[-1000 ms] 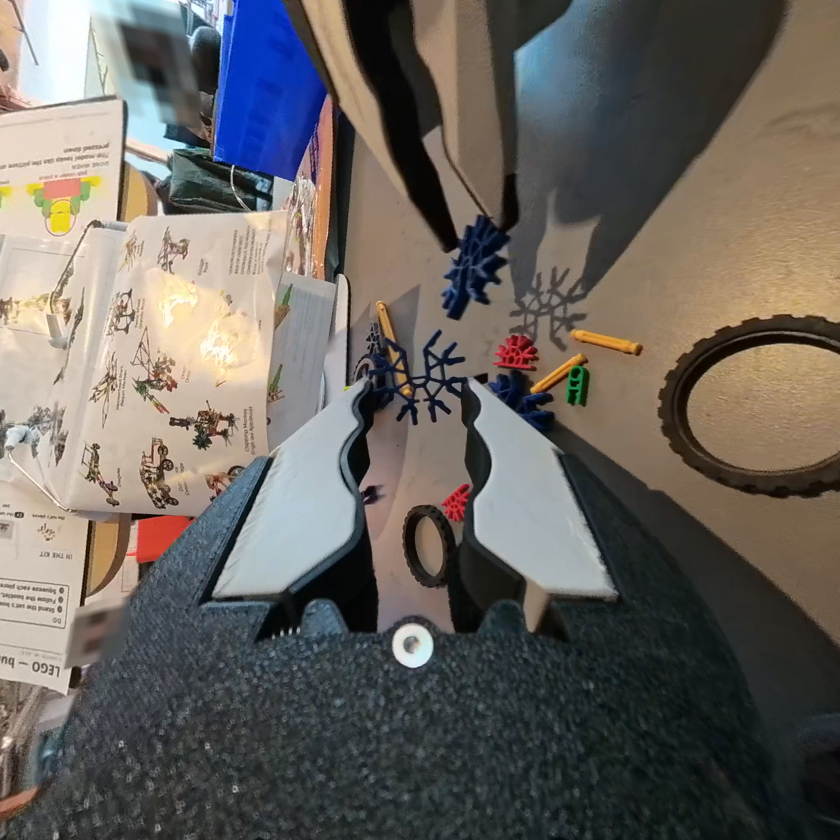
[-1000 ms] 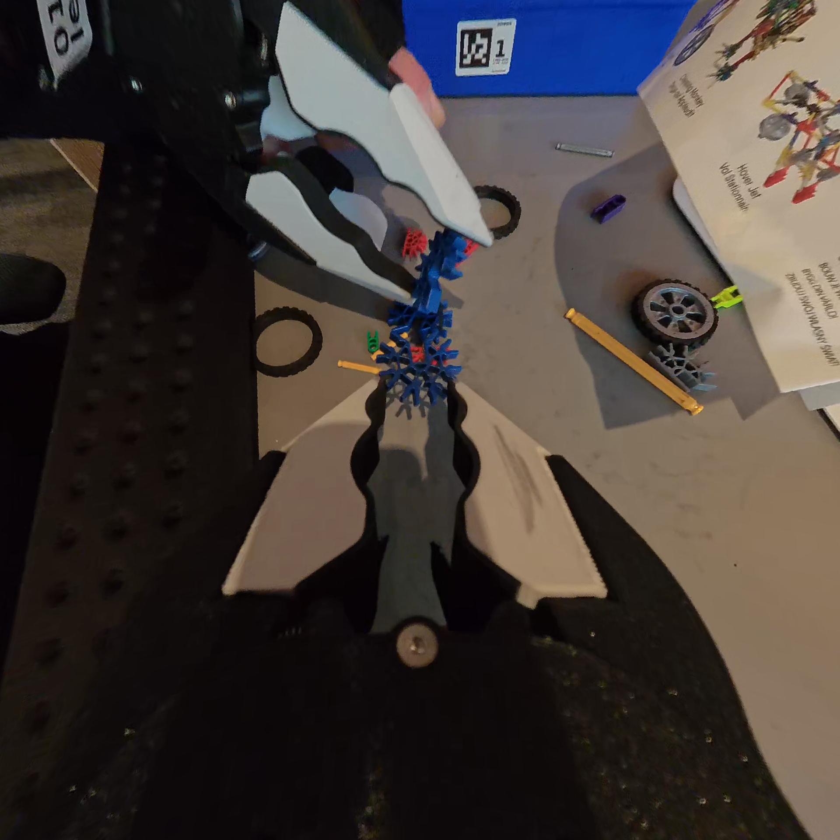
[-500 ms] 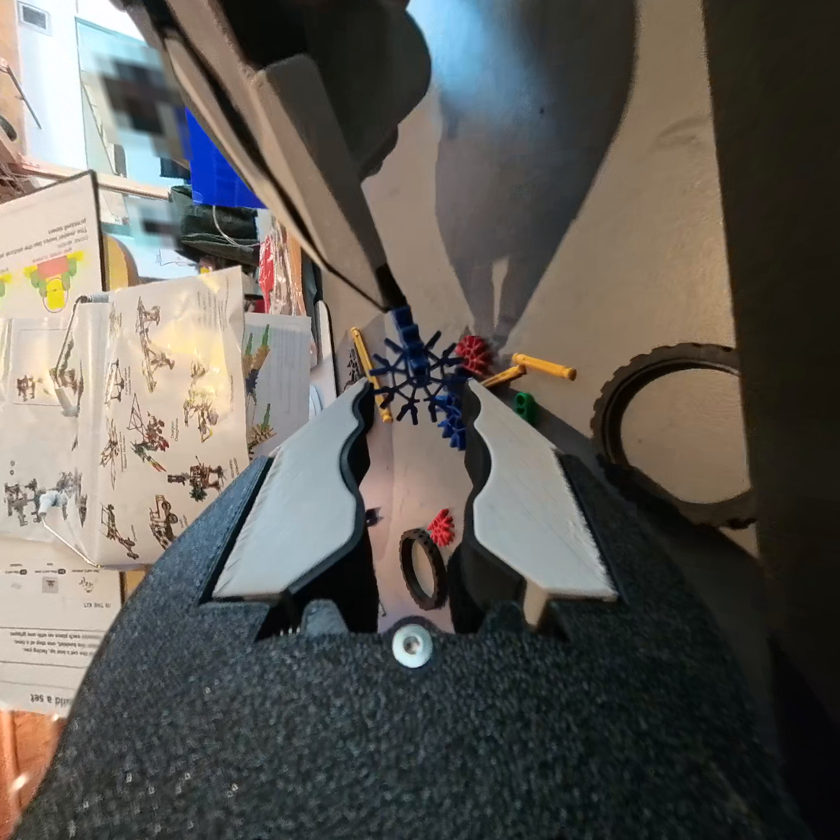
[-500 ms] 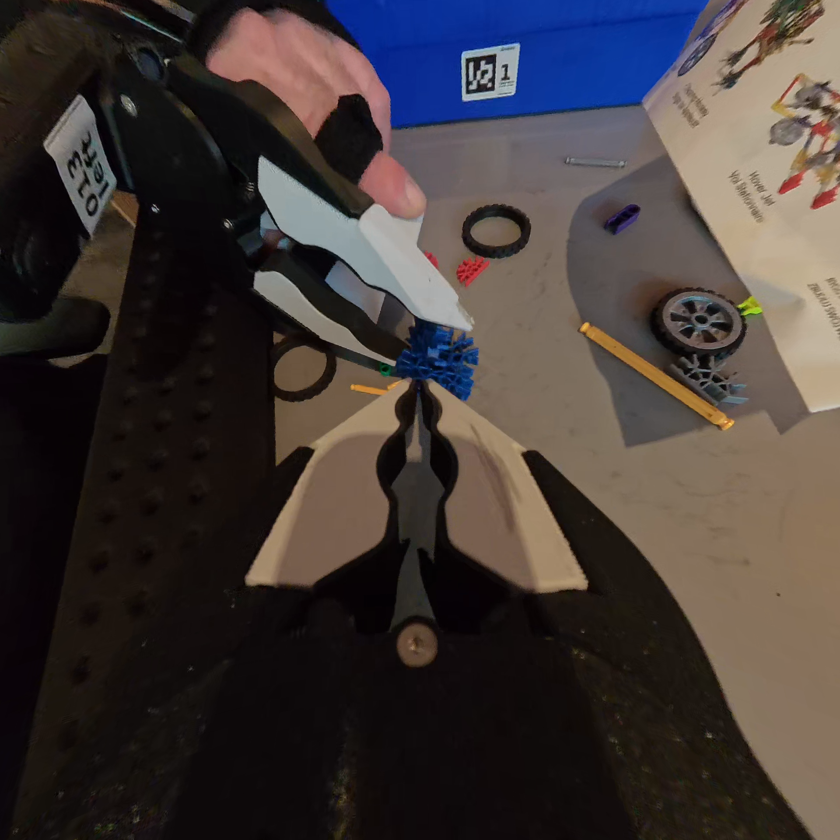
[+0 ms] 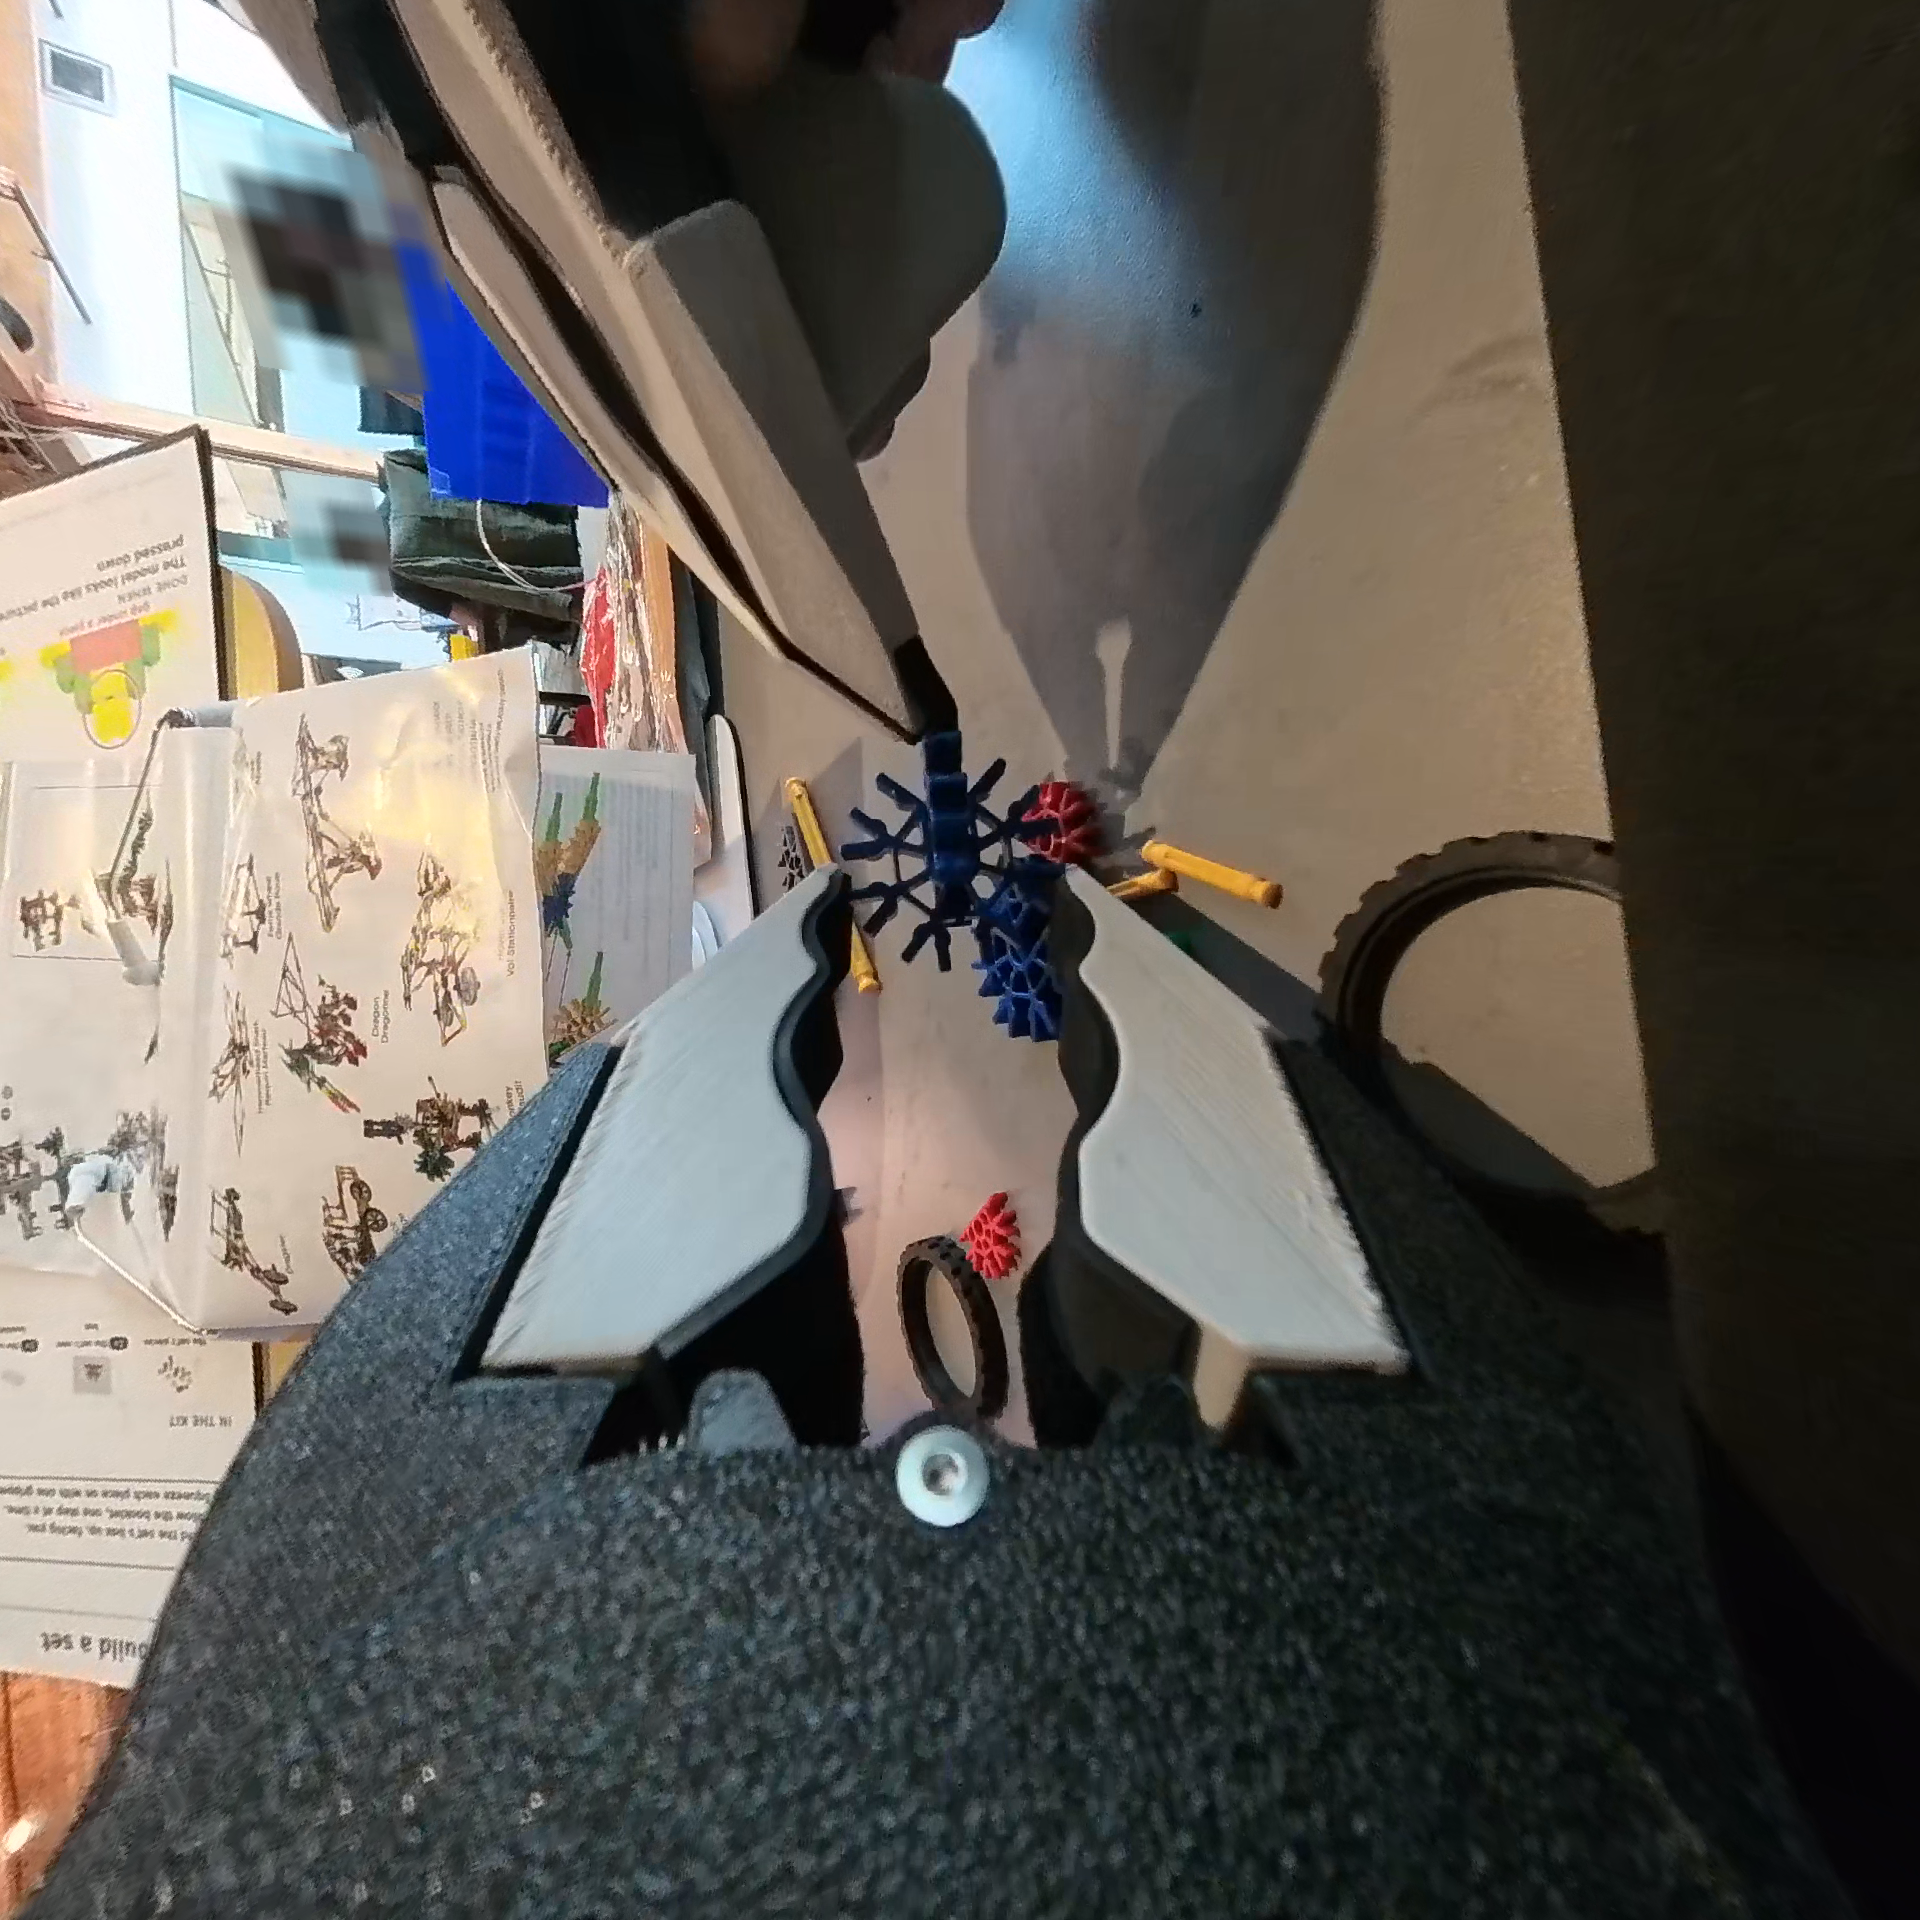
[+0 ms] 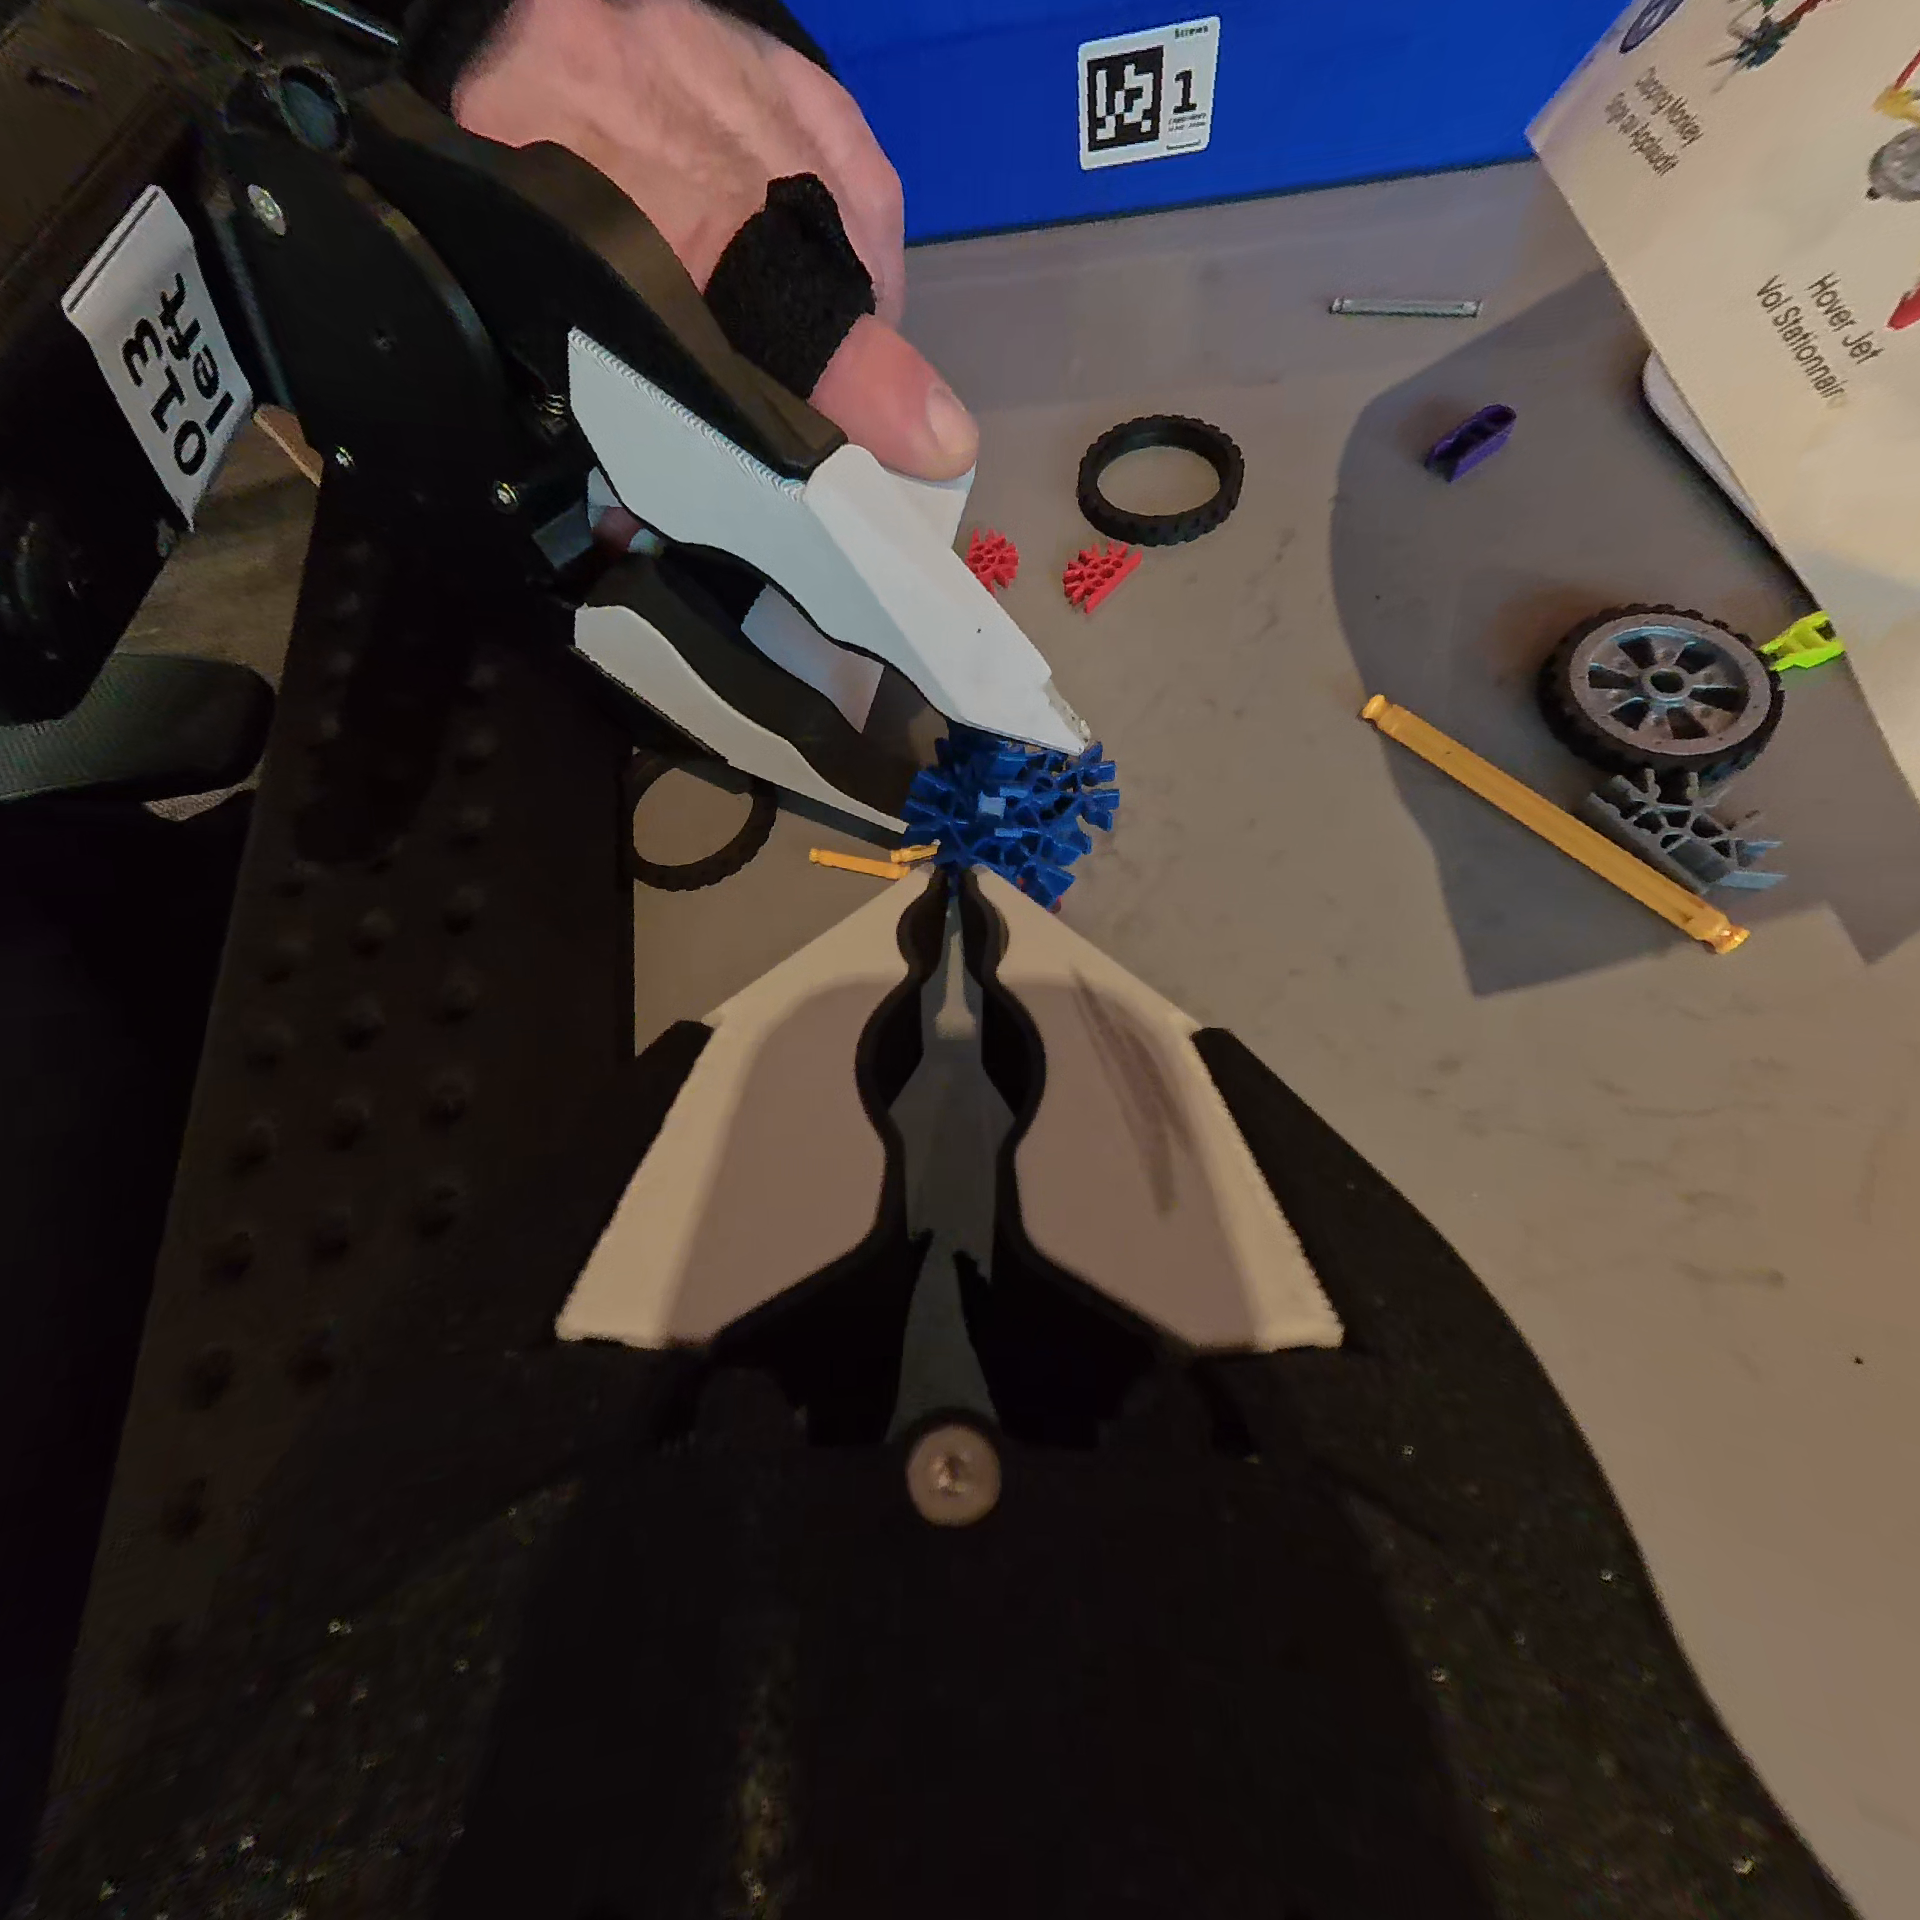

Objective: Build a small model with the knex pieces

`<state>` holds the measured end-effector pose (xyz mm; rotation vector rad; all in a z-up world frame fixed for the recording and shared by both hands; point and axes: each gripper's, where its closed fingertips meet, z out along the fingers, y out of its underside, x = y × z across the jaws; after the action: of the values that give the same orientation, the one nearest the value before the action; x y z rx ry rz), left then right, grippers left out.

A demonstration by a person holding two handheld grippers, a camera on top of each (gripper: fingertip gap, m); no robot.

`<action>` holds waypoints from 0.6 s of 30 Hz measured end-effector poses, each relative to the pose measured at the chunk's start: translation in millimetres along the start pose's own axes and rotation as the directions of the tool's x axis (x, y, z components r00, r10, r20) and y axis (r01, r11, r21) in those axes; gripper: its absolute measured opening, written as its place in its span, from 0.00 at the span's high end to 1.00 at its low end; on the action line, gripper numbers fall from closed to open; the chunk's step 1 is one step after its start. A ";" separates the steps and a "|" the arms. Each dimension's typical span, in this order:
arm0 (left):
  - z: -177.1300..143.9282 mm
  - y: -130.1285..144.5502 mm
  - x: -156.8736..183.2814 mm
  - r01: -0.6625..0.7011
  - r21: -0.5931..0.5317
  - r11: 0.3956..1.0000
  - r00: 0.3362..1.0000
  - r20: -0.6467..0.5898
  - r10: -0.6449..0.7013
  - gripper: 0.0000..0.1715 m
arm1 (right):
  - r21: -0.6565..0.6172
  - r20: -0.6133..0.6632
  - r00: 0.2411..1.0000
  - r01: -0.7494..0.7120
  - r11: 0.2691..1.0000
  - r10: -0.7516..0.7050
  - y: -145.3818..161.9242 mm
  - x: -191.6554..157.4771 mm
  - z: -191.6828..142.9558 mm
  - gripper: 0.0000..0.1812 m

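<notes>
The right tool (image 6: pixel 951 878) has its fingers pinched nearly together on the edge of a cluster of blue snowflake-shaped connectors (image 6: pixel 1008 805), which sits at its tips, at 12 o'clock in the right wrist view. The left tool (image 5: pixel 951 899) comes in from 10 o'clock in that view, gripped by a person's hand (image 6: pixel 727 135); its fingers are spread moderately apart, with the blue cluster (image 5: pixel 961 873) between their tips, though whether they press on it I cannot tell. In the left wrist view the right tool (image 5: pixel 914 717) reaches down from 12 o'clock onto the top of the cluster. Just beside the cluster on the grey table (image 6: pixel 1351 1143) lie short yellow rods (image 5: pixel 1210 873) and a red connector (image 5: pixel 1060 821). At 9 o'clock of the cluster in the right wrist view rests a black tyre (image 6: pixel 701 831); another black tyre (image 6: pixel 1158 494) sits at 1 o'clock with two red connectors (image 6: pixel 1101 571) near it. Toward 3 o'clock lie a long yellow rod (image 6: pixel 1548 821), a grey wheel (image 6: pixel 1662 686), a grey connector (image 6: pixel 1683 831) and a purple piece (image 6: pixel 1470 442). A blue bin (image 6: pixel 1299 94) stands along the far edge, and an instruction sheet (image 6: pixel 1766 260) lies at 2 o'clock.
</notes>
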<state>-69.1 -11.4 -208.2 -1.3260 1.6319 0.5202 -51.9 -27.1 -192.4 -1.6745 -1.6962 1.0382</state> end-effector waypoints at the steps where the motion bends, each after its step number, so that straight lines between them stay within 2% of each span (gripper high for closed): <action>1: 0.0 -0.4 0.1 0.003 0.002 1.000 1.000 -0.001 -0.003 0.78 | 0.001 0.002 1.000 0.000 1.000 0.000 0.2 -0.1 -0.4 0.99; 9: -0.1 -1.2 -0.1 -0.016 0.002 1.000 1.000 0.013 0.016 0.78 | 0.018 0.022 1.000 -0.014 1.000 0.013 0.2 -0.5 -1.8 0.98; 10: -0.2 -1.2 -0.6 -0.018 0.001 1.000 1.000 0.016 0.018 0.78 | 0.023 0.026 0.999 -0.020 1.000 0.019 -0.2 -0.7 -2.5 0.89; 18: -1.9 -2.6 -7.9 -0.030 0.001 1.000 0.997 0.064 0.030 0.78 | 0.030 0.002 1.000 -0.018 0.999 0.018 -1.0 2.5 -2.9 0.84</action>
<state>-67.7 -9.7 -199.9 -1.2725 1.6019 0.5736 -50.4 -24.1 -190.3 -1.6730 -1.6615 1.0680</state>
